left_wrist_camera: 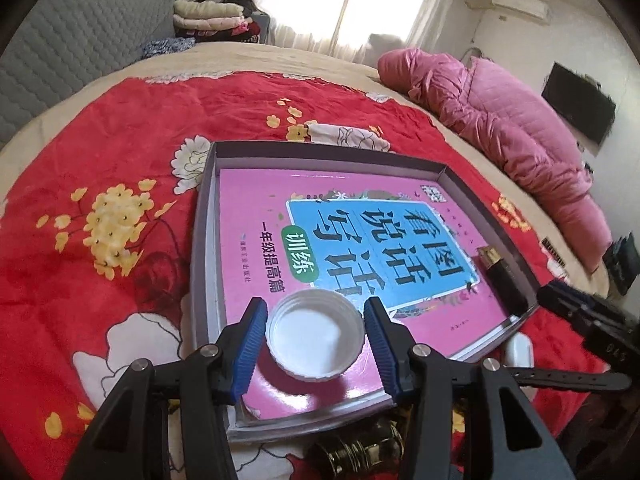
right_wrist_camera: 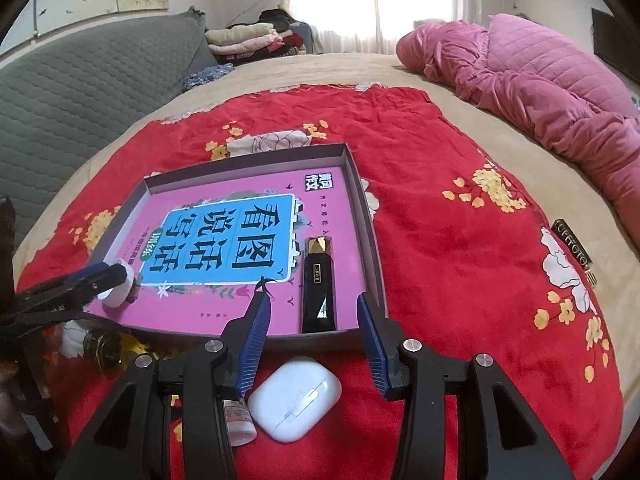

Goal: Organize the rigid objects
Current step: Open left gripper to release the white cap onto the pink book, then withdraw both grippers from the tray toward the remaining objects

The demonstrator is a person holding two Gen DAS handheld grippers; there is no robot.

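A white cap (left_wrist_camera: 315,335) sits open-side up on the pink book (left_wrist_camera: 256,216) at the tray's (left_wrist_camera: 200,216) near-left corner, between my spread left gripper (left_wrist_camera: 316,346) fingers, ungripped; my right gripper (right_wrist_camera: 312,344), also spread, holds nothing.

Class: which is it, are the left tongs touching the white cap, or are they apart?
Cannot tell. In the left wrist view the left tongs flank the white cap with slivers of pink book visible; in the right wrist view they overlap.
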